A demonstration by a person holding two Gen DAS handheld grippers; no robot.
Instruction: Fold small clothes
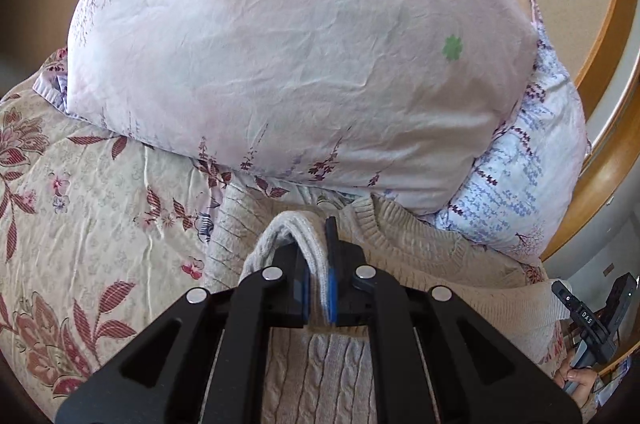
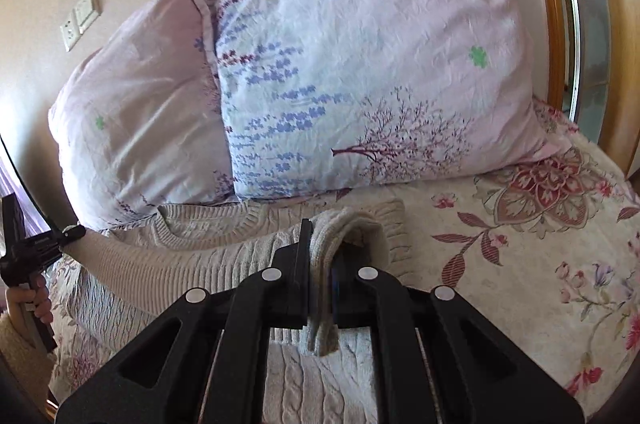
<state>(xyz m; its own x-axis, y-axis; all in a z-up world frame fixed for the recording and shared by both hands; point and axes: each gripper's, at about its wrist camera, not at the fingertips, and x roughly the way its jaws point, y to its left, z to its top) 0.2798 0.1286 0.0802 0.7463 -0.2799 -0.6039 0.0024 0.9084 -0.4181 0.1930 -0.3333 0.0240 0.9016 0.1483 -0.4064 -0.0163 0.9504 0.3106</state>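
A beige cable-knit sweater [image 1: 404, 244] lies flat on the bed, its ribbed neckline toward the pillows; it also shows in the right wrist view [image 2: 208, 248]. My left gripper [image 1: 318, 264] is shut on a folded edge of the sweater, which loops up between the fingers. My right gripper [image 2: 322, 260] is shut on another folded edge of the same sweater at its right side. Each gripper holds its fold just above the sweater's body. The other gripper shows at the frame edge in each view, the right one [image 1: 588, 320] and the left one [image 2: 28, 252].
Two floral pillows lean at the head of the bed, a pink one [image 1: 288, 35] and a bluish one [image 2: 360, 63]. A floral bedspread [image 2: 520, 244] covers the bed. A wooden frame [image 1: 616, 103] runs along the right. Wall switches [image 2: 80, 19] sit at the left.
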